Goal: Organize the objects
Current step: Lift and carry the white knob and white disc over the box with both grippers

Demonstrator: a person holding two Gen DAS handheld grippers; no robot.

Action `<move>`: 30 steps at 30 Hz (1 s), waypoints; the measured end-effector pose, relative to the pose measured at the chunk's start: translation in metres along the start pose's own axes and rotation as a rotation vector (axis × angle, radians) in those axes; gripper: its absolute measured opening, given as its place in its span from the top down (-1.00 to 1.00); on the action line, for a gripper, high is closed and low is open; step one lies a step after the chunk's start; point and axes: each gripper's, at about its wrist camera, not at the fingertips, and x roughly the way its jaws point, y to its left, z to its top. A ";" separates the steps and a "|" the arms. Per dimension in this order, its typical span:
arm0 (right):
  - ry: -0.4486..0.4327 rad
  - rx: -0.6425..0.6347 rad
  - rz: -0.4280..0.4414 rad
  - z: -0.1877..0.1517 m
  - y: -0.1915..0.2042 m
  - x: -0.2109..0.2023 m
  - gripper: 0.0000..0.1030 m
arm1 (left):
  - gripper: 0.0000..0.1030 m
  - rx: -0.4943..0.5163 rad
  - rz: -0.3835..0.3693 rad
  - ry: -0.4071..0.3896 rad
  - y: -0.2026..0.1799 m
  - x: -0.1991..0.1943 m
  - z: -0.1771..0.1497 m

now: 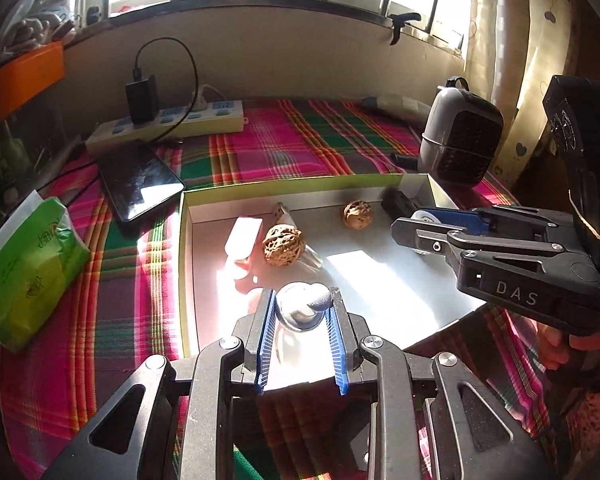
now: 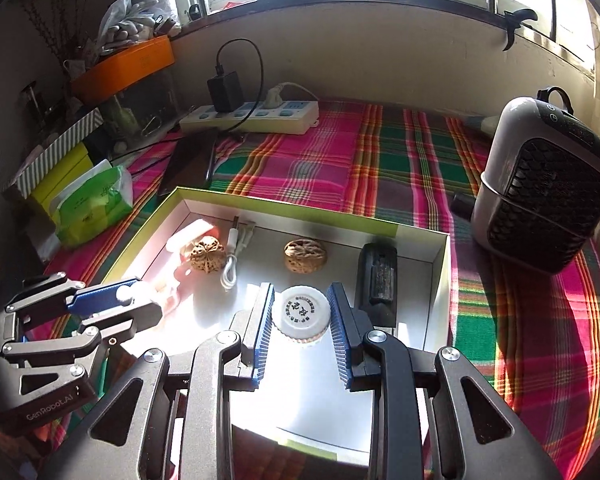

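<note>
A shallow white box [image 1: 186,216] [image 2: 440,264] with a yellow-green rim lies on the plaid cloth. Inside are two walnuts [image 1: 283,246] [image 1: 357,215] [image 2: 207,256] [image 2: 304,254], a white cable [image 2: 232,258], a pale pink item [image 1: 244,239] and a black device [image 2: 378,276]. My left gripper [image 1: 302,308] is shut on a shiny metal ball [image 1: 300,308] over the box's near edge. My right gripper [image 2: 300,312] is shut on a small white-capped jar [image 2: 301,310] over the box floor; it also shows in the left wrist view [image 1: 424,232].
A green tissue pack [image 1: 28,260] [image 2: 96,204] lies left of the box. A dark phone [image 1: 140,182], a power strip [image 1: 168,124] [image 2: 252,116] with a black charger, and a grey fan heater [image 1: 458,140] [image 2: 540,188] stand behind and right. An orange box [image 2: 124,66] sits far left.
</note>
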 end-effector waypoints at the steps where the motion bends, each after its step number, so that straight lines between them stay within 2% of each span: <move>1: 0.004 -0.001 0.002 0.001 0.000 0.003 0.44 | 0.56 0.001 0.000 0.002 0.000 0.002 0.002; 9: 0.026 0.017 0.019 0.008 -0.006 0.017 0.44 | 0.56 0.013 0.001 0.028 -0.002 0.019 0.013; 30: 0.078 0.016 0.019 0.009 -0.012 0.039 0.44 | 0.56 0.013 0.027 0.076 -0.001 0.046 0.015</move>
